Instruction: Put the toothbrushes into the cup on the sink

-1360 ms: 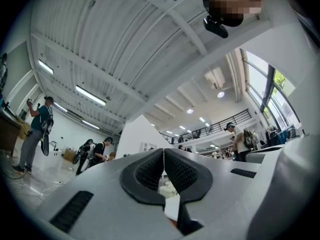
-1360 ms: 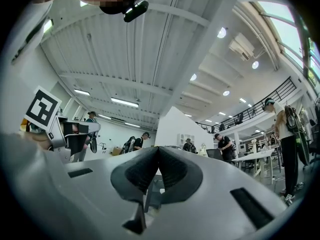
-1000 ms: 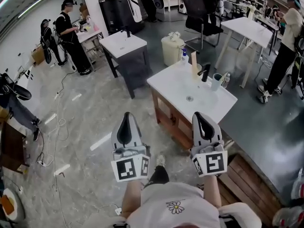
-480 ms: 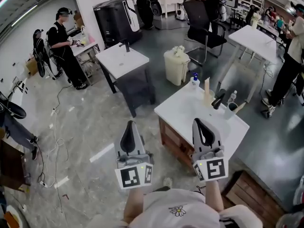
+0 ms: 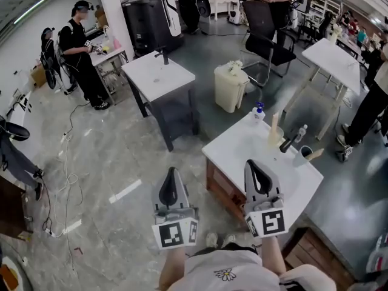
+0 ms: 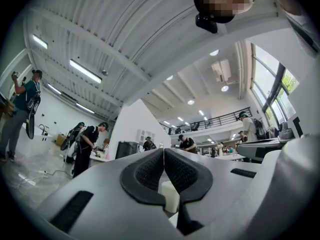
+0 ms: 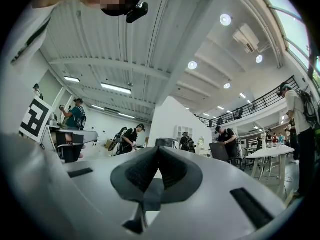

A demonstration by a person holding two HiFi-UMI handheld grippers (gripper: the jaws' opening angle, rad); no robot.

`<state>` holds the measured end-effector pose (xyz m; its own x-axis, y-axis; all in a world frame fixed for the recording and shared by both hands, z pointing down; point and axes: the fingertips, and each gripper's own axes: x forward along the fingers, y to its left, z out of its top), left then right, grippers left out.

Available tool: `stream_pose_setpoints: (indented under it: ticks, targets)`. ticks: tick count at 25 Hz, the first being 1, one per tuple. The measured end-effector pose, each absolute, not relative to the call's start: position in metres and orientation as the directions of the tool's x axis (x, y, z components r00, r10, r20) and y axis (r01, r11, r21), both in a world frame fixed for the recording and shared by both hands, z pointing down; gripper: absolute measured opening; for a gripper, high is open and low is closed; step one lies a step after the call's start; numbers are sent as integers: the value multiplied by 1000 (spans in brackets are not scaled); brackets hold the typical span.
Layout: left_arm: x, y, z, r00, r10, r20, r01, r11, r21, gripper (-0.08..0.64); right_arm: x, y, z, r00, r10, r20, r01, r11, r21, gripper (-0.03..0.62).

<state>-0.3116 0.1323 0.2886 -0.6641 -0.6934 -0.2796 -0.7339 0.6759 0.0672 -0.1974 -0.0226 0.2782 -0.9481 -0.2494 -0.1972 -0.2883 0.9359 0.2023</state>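
left gripper (image 5: 170, 179) pressed together, empty | right gripper (image 5: 252, 171) same | cup (image 5: 306, 152) at sink's (image 5: 241, 149) far end, 2 o'clock from right gripper, the nearer | toothbrushes' axis too small to tell
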Motion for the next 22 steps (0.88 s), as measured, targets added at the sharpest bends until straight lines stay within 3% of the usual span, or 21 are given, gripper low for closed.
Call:
stream_pose_setpoints:
  ticks: [12, 22]
  targets:
    - [-322, 134, 287, -712, -641, -285, -684, 725, 80, 18, -205, -46, 273, -941, -240, -236, -282, 946, 163, 12]
    - [-279, 39, 277, -577, -761, -297, -806, 588, 62, 18, -132, -119, 273, -873, -419, -251, -461, 877, 139, 12]
